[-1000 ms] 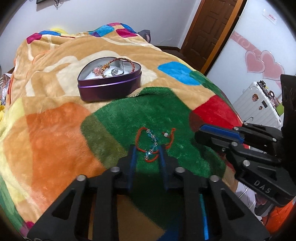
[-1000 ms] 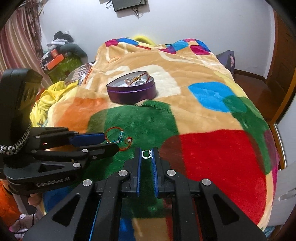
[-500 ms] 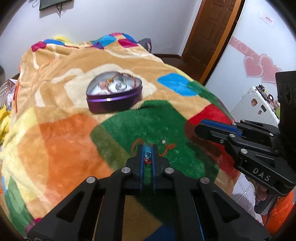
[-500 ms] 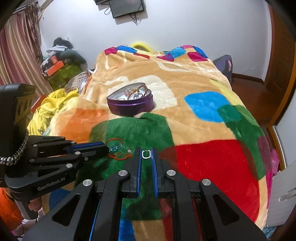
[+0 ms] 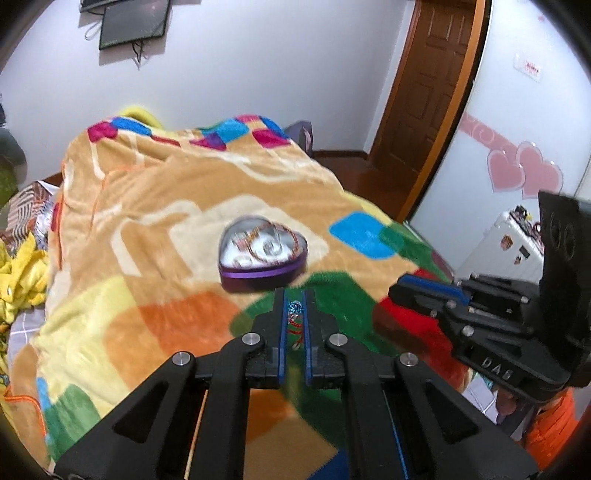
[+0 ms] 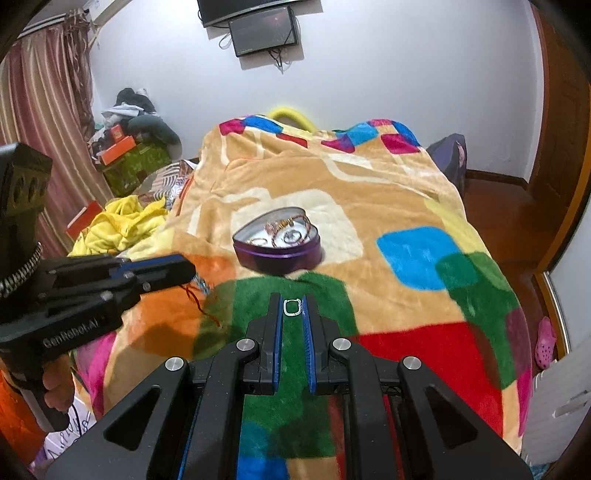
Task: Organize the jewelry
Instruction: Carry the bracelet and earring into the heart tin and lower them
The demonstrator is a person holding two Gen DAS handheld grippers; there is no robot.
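My left gripper (image 5: pixel 294 308) is shut on a red string bracelet with blue beads (image 5: pixel 294 307) and holds it above the blanket; the bracelet hangs from it in the right wrist view (image 6: pixel 201 295). My right gripper (image 6: pixel 291 308) is shut on a small silver ring (image 6: pixel 291 307). A purple heart-shaped tin (image 5: pixel 263 254) sits open on the blanket ahead of both grippers, also in the right wrist view (image 6: pixel 277 247). It holds several pieces of jewelry. The left gripper (image 6: pixel 184 267) is left of the tin; the right gripper (image 5: pixel 399 291) is to its right.
A colourful patchwork blanket (image 6: pixel 406 206) covers the bed. Yellow clothes (image 6: pixel 118 221) and boxes lie left of the bed. A white suitcase (image 5: pixel 517 243) and a wooden door (image 5: pixel 436 85) are on the right. A screen (image 6: pixel 262 29) hangs on the far wall.
My left gripper closed on the beaded bracelet and lifted it off the green patch. Both grippers rose and pulled back. The right gripper kept hold of the ring.
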